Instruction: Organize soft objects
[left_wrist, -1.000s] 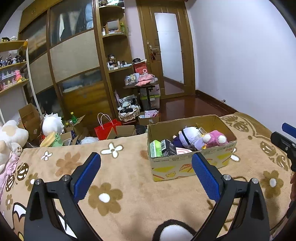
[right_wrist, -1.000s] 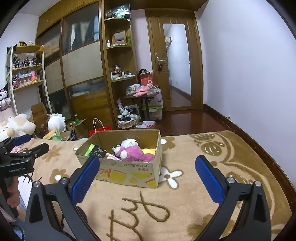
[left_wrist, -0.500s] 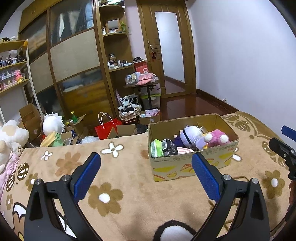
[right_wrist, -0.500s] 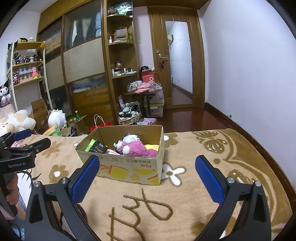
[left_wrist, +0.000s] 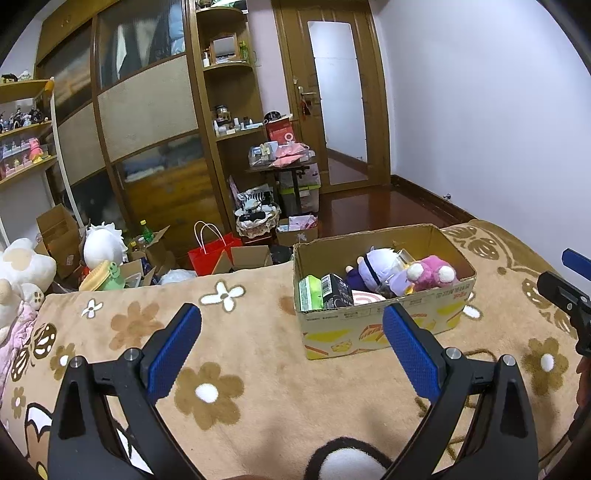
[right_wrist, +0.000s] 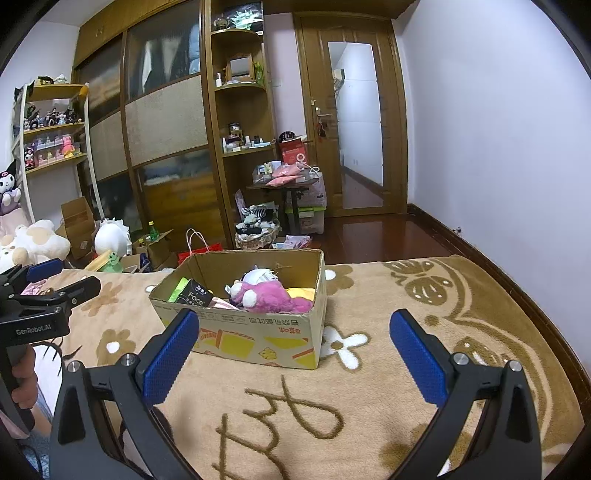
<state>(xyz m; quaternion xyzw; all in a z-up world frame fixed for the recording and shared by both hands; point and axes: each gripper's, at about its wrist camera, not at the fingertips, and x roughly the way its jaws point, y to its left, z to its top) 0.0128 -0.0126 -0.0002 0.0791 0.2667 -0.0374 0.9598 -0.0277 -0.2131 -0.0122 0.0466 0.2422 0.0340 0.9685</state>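
1. Both the left gripper (left_wrist: 291, 345) and right gripper (right_wrist: 294, 349) hang empty, fingers spread wide.
2. Just beyond the fingers, a cardboard box (right_wrist: 258, 334) on the blanket (right_wrist: 388, 387) holds a pink plush toy (right_wrist: 271, 297).
3. Risk: a finger may catch the rim and tip the light box.

The box's (left_wrist: 384, 325) near wall hides the lower parts of the pink plush (left_wrist: 430, 273) and white plush (left_wrist: 376, 264) ahead of the left gripper (left_wrist: 291, 341). At the far right edge, only the tips of the right gripper (left_wrist: 565, 280) show. From the right view, print on the box (right_wrist: 273, 321) is too small to read.
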